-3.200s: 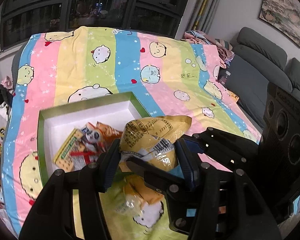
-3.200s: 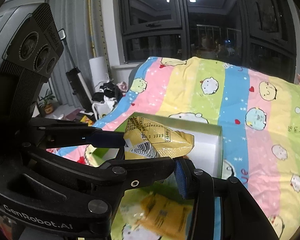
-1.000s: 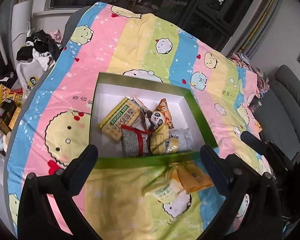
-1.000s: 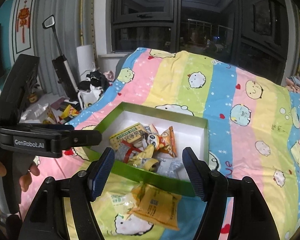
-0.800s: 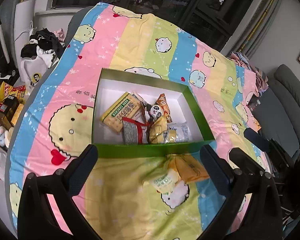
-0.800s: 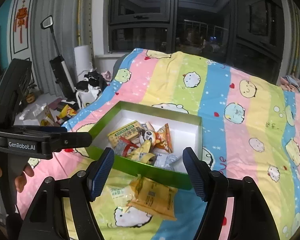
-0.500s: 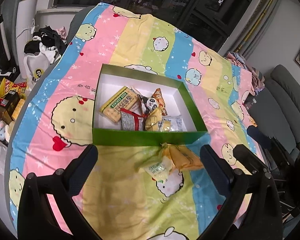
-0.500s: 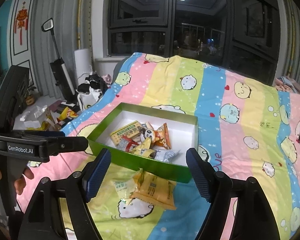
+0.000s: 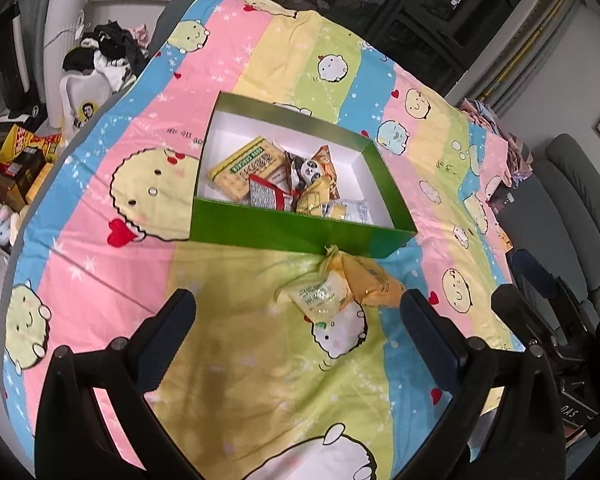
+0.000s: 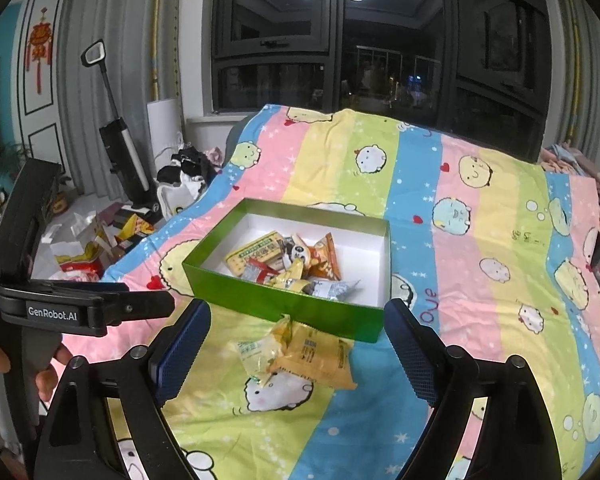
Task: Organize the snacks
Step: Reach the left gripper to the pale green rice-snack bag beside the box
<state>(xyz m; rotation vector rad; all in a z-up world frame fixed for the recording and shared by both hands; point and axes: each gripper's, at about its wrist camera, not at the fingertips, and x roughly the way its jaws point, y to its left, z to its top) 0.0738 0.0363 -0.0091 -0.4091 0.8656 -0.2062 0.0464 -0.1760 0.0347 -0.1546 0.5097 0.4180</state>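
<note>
A green box with a white inside lies on the striped bedspread and holds several snack packets. Just in front of it lie an orange packet and a pale clear packet, overlapping each other. My left gripper hangs open above the bed, back from both packets, holding nothing. My right gripper is also open and its jaws are still opening, with nothing between the pads. The two packets lie on the bed below the gap. A hand holds the left gripper at the left of the right wrist view.
The bedspread covers the whole surface. Bags and boxes litter the floor on the left, beside a stick vacuum. A grey sofa stands to the right. Dark windows are behind.
Earlier both grippers held a yellow packet over the box; it now lies inside. Over the last second both have drawn back from the box, and the right jaws have widened.
</note>
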